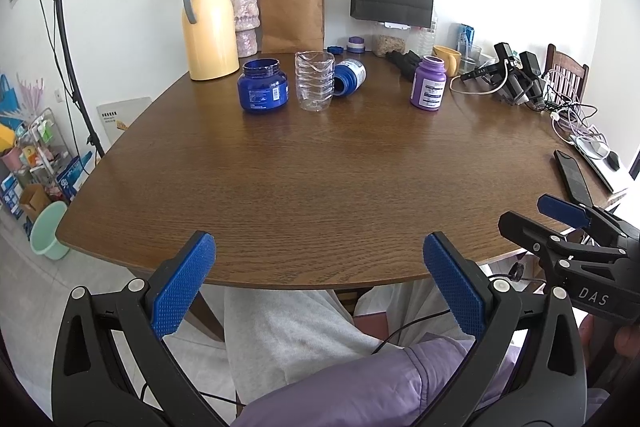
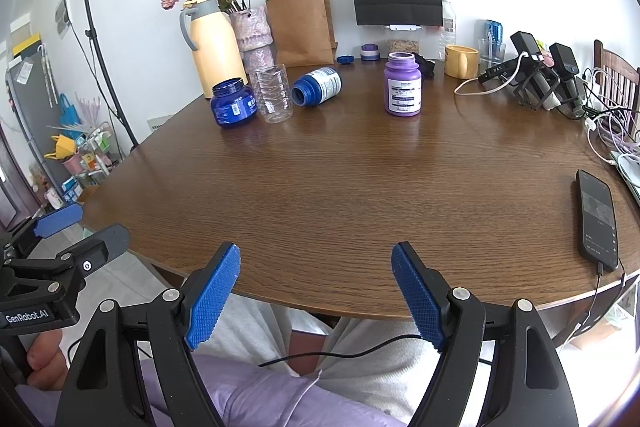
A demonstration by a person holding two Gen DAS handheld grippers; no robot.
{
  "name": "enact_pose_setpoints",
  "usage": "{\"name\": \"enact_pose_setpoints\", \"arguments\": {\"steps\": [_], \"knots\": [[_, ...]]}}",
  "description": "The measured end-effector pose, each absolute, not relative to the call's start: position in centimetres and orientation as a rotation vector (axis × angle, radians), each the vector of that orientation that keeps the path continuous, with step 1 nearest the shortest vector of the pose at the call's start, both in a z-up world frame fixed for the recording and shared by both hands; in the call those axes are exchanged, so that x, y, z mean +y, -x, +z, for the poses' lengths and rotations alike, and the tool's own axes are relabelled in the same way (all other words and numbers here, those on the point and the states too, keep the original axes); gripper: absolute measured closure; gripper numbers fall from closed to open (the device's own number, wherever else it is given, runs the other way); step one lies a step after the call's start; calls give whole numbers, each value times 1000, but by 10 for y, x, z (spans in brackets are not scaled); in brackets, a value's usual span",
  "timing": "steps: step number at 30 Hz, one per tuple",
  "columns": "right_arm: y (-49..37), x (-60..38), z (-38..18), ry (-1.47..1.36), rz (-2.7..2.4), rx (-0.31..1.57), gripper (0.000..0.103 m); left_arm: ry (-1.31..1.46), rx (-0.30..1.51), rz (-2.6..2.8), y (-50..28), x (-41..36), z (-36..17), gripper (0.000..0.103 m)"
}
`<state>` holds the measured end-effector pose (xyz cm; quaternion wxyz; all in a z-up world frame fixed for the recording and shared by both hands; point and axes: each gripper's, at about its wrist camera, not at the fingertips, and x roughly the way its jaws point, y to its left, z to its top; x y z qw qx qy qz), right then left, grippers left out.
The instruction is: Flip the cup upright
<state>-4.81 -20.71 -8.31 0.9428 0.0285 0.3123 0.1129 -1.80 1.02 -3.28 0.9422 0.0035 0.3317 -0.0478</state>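
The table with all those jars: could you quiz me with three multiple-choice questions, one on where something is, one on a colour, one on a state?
1. Where is the clear cup?
A. Between the wide blue jar and the tipped blue bottle
B. Beside the phone
C. In a gripper

2. What colour is the upright bottle standing apart to the right of the group?
A. Green
B. Purple
C. Red

3. How do the left gripper and right gripper stand?
A. Both shut on the cup
B. One holds a jar
C. Both open and empty

Answers:
1. A, the cup stands between the two blue containers in both views.
2. B, its body is purple with a white label.
3. C, each pair of blue pads is spread wide at the table's near edge, with nothing between.
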Motion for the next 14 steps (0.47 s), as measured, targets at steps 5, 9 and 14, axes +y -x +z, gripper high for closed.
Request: {"name": "enact_pose_setpoints", "arguments": {"steps": [5, 9, 14], "knots": [[48, -208, -83, -58, 230, 637, 21, -13, 672, -96, 19, 9, -32, 0], [47, -208, -85, -64, 229, 646, 21, -8, 681, -94, 17, 10, -34, 0], [42, -209, -90, -73, 235, 657, 21, 9, 699, -124, 7, 13, -37, 0]]}}
